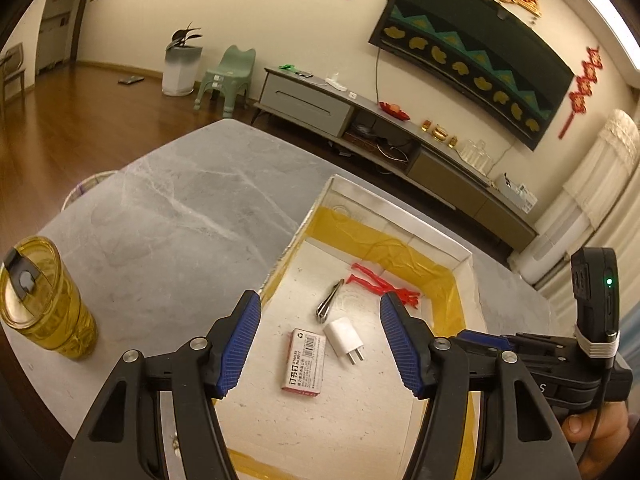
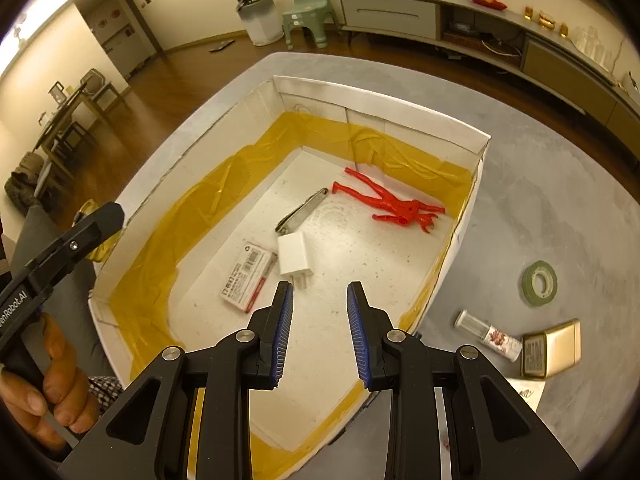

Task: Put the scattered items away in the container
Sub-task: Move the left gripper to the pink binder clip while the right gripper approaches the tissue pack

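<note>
A white box [image 2: 384, 98] lined with yellow tape holds a red figurine [image 2: 394, 204], a metal nail clipper [image 2: 302, 214], a white charger plug [image 2: 295, 258] and a staples box [image 2: 248, 276]. The same items show in the left wrist view: figurine [image 1: 380, 282], clipper [image 1: 330, 300], plug [image 1: 344, 338], staples box [image 1: 304, 360]. My left gripper [image 1: 320, 344] hangs open above the box, holding nothing. My right gripper [image 2: 319, 332] is open over the box's near end, also holding nothing. Outside the box on the right lie a green tape roll [image 2: 539, 283], a small clear bottle [image 2: 488, 334] and a gold tin [image 2: 551, 348].
The grey marble table [image 1: 180, 200] carries a yellow tumbler [image 1: 44, 300] at its left. A paper scrap [image 2: 528, 392] lies near the gold tin. A hand [image 2: 48, 380] holds the other gripper's handle at the left. A TV cabinet and stool stand beyond.
</note>
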